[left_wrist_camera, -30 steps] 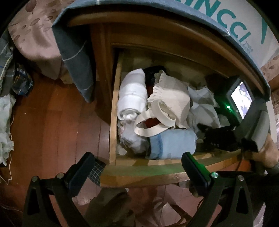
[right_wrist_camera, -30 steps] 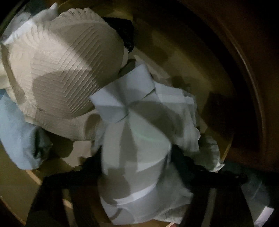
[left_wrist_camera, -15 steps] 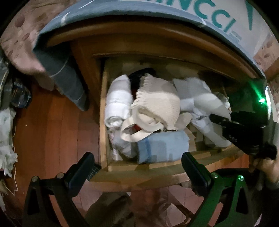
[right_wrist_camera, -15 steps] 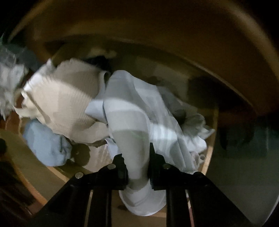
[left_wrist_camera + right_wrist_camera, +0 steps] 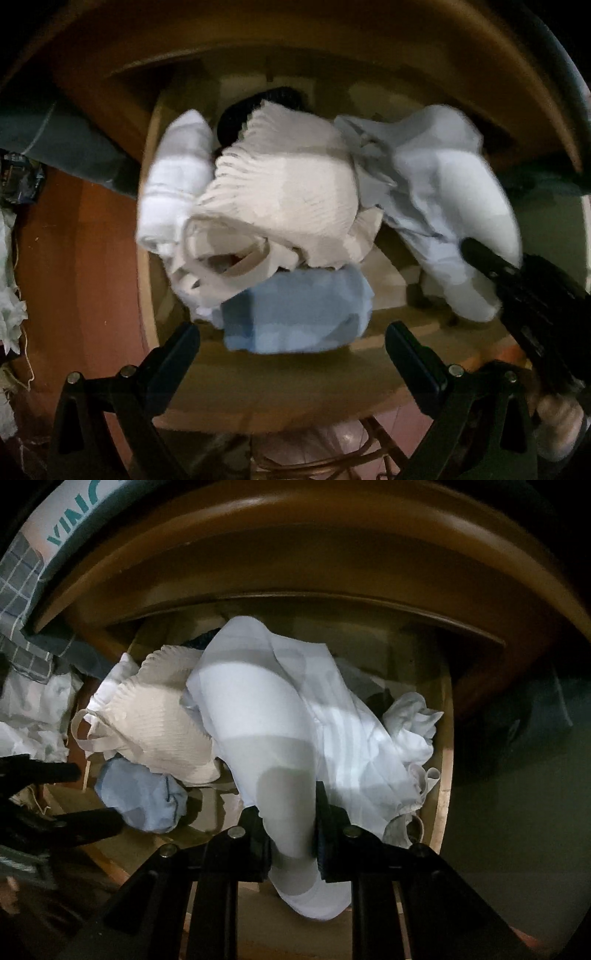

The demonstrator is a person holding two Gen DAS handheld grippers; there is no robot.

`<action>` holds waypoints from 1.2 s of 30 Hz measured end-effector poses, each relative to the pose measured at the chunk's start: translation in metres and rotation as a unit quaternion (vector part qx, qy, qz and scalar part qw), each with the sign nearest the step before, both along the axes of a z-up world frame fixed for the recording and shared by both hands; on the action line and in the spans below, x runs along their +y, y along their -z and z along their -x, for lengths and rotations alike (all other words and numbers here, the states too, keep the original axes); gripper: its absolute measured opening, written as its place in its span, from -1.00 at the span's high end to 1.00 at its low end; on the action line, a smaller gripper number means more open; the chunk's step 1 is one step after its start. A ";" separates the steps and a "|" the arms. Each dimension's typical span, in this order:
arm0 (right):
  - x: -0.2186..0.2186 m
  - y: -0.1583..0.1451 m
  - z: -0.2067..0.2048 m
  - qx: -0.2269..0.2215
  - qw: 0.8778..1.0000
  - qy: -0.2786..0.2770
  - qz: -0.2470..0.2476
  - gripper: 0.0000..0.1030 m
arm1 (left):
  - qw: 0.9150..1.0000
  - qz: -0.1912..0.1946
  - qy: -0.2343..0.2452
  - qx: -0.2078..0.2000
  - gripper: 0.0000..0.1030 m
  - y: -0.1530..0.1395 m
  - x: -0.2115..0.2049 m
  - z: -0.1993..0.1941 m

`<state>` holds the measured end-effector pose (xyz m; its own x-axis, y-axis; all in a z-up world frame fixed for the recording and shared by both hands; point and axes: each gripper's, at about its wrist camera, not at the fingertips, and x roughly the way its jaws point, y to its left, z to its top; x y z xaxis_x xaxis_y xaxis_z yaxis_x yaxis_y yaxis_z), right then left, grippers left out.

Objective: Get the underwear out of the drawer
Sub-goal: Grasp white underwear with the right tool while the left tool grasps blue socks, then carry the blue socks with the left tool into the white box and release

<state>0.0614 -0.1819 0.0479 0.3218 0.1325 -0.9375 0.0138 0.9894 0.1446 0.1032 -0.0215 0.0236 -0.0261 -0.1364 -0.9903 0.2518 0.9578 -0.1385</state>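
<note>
Your R gripper (image 5: 291, 834) is pinched tight on the pale underwear (image 5: 266, 716), fingers pressed into a bunched fold near its lower end. The cloth stretches from the jaws up and back over the drawer (image 5: 445, 738), its far end draped over the other laundry, its low end hanging past the fingers over the front edge. So it's part lifted, not clear of the drawer.

Just left of it sits the cream bra (image 5: 155, 723), touching the underwear's side. Below the bra is a blue roll (image 5: 142, 797), near the front wall. A crumpled white piece (image 5: 413, 723) lies on the underwear's right, against the drawer's side.

In the L wrist view, your L gripper (image 5: 291, 354) is spread wide w/ nothing between the fingers, above the drawer's front edge and the blue roll. A white roll (image 5: 173, 192) lies along the drawer's left wall, beside the bra. A dark item (image 5: 258, 107) peeks out behind the bra; can't tell what it is. Wood floor (image 5: 74, 258) shows left of the drawer.
</note>
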 end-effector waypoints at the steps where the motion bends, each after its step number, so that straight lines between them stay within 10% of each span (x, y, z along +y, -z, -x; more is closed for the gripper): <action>1: -0.001 0.001 0.001 0.000 1.000 0.002 -0.004 0.68 | 1.000 -0.003 -0.001 0.004 -1.00 0.005 -0.003 -0.001; 11: -0.005 0.004 -0.002 0.006 1.000 0.013 -0.025 0.68 | 0.998 -0.032 -0.036 0.036 -0.98 0.042 -0.004 -0.008; 15: -0.003 0.005 -0.003 0.006 1.000 0.011 -0.023 0.68 | 0.996 -0.002 -0.062 0.060 -0.38 0.043 0.004 -0.008; 36: -0.009 0.000 0.002 -0.011 1.000 0.023 -0.018 0.67 | 0.994 0.085 0.024 -0.066 -0.22 -0.095 0.017 0.039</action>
<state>0.0597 -0.1906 0.0480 0.3479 0.1508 -0.9253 0.0556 0.9819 0.1809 0.0646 -0.0048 0.1181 0.0921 -0.3042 -0.9481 0.3234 0.9097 -0.2605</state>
